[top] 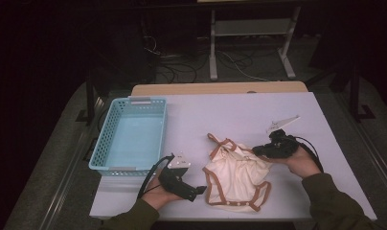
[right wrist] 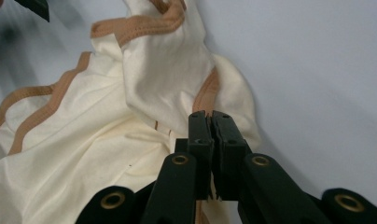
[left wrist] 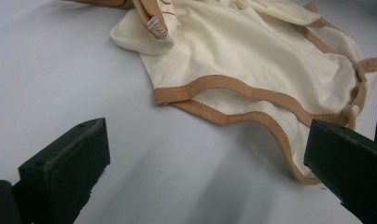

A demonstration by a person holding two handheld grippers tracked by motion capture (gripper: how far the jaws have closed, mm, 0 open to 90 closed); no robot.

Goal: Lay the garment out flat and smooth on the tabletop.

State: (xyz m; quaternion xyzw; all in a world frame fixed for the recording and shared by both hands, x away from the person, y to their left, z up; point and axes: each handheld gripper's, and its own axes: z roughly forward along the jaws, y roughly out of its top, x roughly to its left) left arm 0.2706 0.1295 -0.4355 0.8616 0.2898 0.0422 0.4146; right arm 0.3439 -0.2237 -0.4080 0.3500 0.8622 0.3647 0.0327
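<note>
A cream garment point(top: 234, 177) with brown trim lies crumpled on the white table point(top: 239, 110), near the front edge. My left gripper point(top: 199, 190) rests low on the table just left of the cloth, pointing at it. In the left gripper view its jaws stand wide apart around bare table point(left wrist: 205, 154), with the garment's point(left wrist: 252, 51) trimmed hem just beyond them. My right gripper point(top: 256, 151) sits at the garment's upper right edge. In the right gripper view its jaws point(right wrist: 210, 116) are pressed together, with a fold of the cream cloth point(right wrist: 107, 140) pinched between them.
A light blue plastic basket point(top: 100, 143) stands at the table's left side, with nothing in it. The table's near edge runs close under both hands. Beyond the far edge are a metal stand point(top: 251, 28) and cables on a dark floor.
</note>
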